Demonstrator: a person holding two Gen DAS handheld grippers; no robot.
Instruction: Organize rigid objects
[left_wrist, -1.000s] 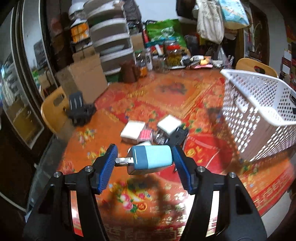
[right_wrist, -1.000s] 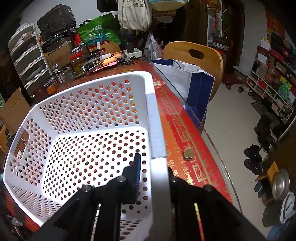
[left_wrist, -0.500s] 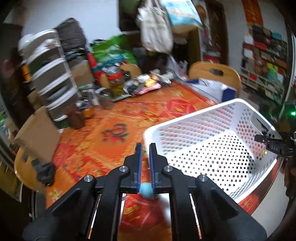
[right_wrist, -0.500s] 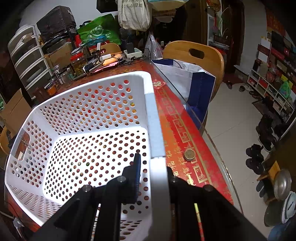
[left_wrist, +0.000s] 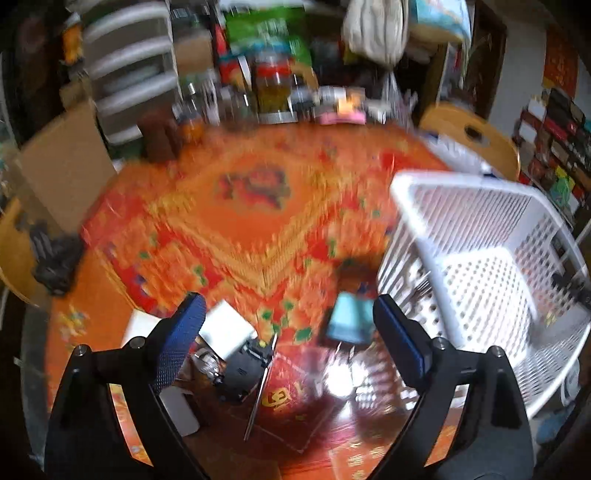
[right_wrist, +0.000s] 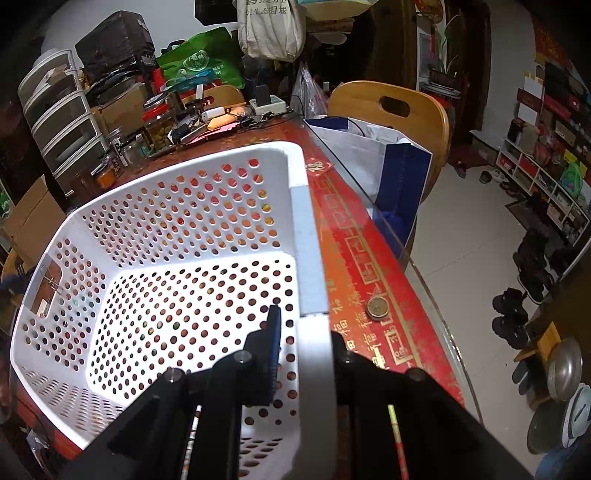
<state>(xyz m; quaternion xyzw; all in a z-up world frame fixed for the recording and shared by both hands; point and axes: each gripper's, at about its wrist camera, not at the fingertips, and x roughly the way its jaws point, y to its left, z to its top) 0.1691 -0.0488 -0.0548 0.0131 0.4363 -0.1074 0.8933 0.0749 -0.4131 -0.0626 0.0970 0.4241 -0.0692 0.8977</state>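
And the left gripper (left_wrist: 288, 321) is wide open now! Half a second ago its blue pads were pinched almost together on a light blue block; now the pads (left_wrist: 183, 328) stand far apart with nothing between them. The view has also swung down toward the table and smeared with motion.

The light blue block (left_wrist: 349, 319) sits on the red patterned tablecloth (left_wrist: 236, 206) at about 1 o'clock from the gripper's centre, just beside the outer wall of the white basket (left_wrist: 476, 236) and not inside it. Through the blur its long axis seems to run roughly 12 to 6, the narrower end pointing away from the camera, though that is hard to be sure of.

Count on the cloth near the left finger, at about 8 o'clock: two white flat boxes (left_wrist: 227, 326), one black clip (left_wrist: 243, 369), and one thin rod lying 1 to 7. One basket only.

Over on the right, no change: the right gripper (right_wrist: 303, 328) is clamped on the basket (right_wrist: 184, 266) rim, one finger inside the wall and the other outside, same as before. The basket floor shows nothing in it. One coin (right_wrist: 377, 307) lies on the table edge at 3 o'clock of that grip, and one wooden chair (right_wrist: 391, 110) stands at 1 o'clock with a blue and white bag (right_wrist: 384, 166) against it.
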